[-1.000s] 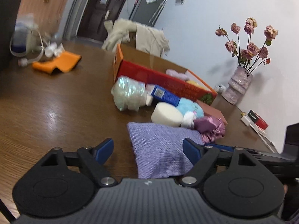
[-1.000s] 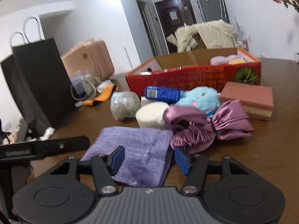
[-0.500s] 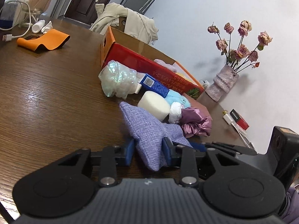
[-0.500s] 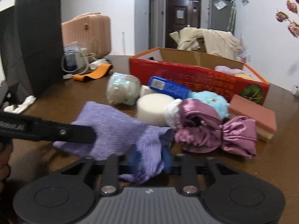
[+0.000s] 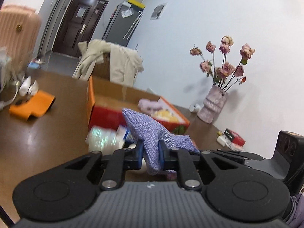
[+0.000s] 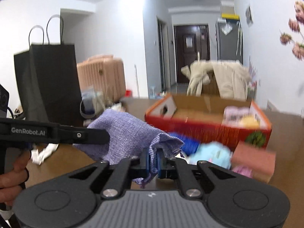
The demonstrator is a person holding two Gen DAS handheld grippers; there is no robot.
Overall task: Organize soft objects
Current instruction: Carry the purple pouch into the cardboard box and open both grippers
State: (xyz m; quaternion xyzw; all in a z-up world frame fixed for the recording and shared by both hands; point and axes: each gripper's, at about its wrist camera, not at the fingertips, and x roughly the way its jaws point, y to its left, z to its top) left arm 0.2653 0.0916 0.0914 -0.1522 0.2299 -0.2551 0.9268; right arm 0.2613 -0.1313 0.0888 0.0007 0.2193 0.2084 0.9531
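A purple woven cloth pouch [image 5: 150, 131] hangs in the air between my two grippers, above the brown table. My left gripper [image 5: 150, 153] is shut on one end of it. My right gripper [image 6: 153, 160] is shut on the other end of the pouch [image 6: 125, 133]. The left gripper also shows in the right wrist view [image 6: 106, 136], at the pouch's left side. The open red cardboard box [image 5: 106, 112] stands just beyond, with a pink soft item [image 5: 149, 104] and a yellow one inside. The box also shows in the right wrist view [image 6: 209, 127].
On the table below lie a shiny wrapped ball [image 5: 102, 138], a blue plush toy [image 6: 210, 154], a pink sponge block [image 6: 254, 157] and a blue pack [image 6: 190, 146]. A vase of dried roses [image 5: 214, 104] stands at the right. An orange cloth [image 5: 34, 106] and a black paper bag [image 6: 47, 83] are to the left.
Both grippers closed on the purple pouch and lifted it off the table. It now hangs higher, in front of the red box.
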